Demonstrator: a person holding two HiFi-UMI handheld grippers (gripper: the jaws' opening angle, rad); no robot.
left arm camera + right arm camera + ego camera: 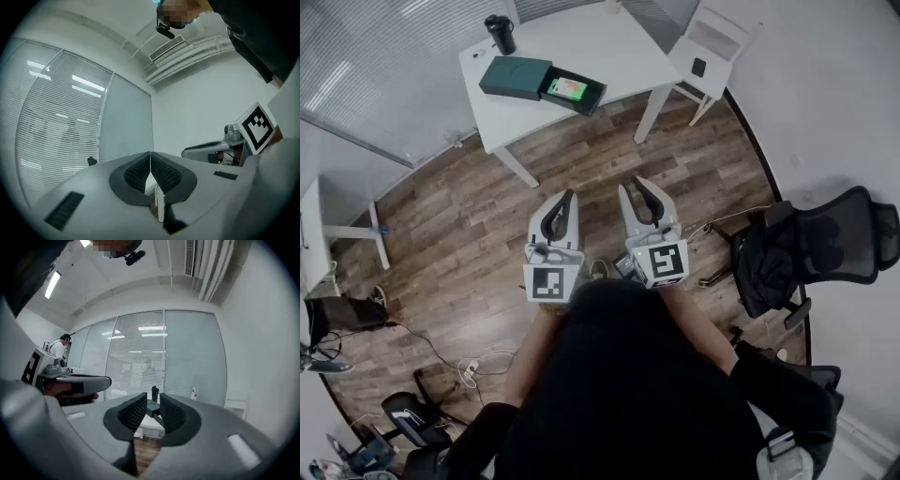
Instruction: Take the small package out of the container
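Nearest to the camera is the person's dark clothing [628,394], which fills the lower part of the head view. In front of the body the person holds both tongs level and side by side, over the wooden floor [469,234].

The left gripper [569,195] [150,154] is closed. In its own view the two ribbed pads meet at the tips, and nothing is between them. The right gripper [634,186] [153,397] is also closed as far as it goes. Only a narrow slit stays between its pads, and it holds nothing; through the slit one sees only the far table. Each gripper carries its marker cube at the back, close to the person's hands.

On the floor at the lower left lie some cables [459,366]. At the right stands a black office chair [825,248] with dark cloth over it.

Further away, well apart from both grippers, is a white table [581,47]. On it lies the dark green container [516,77], and its inner tray is pulled out toward the right. The small package [568,89], green with a bit of another colour, lies in this open tray, still inside the container. Neither gripper touches it. A black tumbler [500,34] stands upright near the far left corner of the table, apart from the container.

To the right of the table stands a white chair [712,47]. Behind the table, the gripper views show glass walls with white blinds [136,357].
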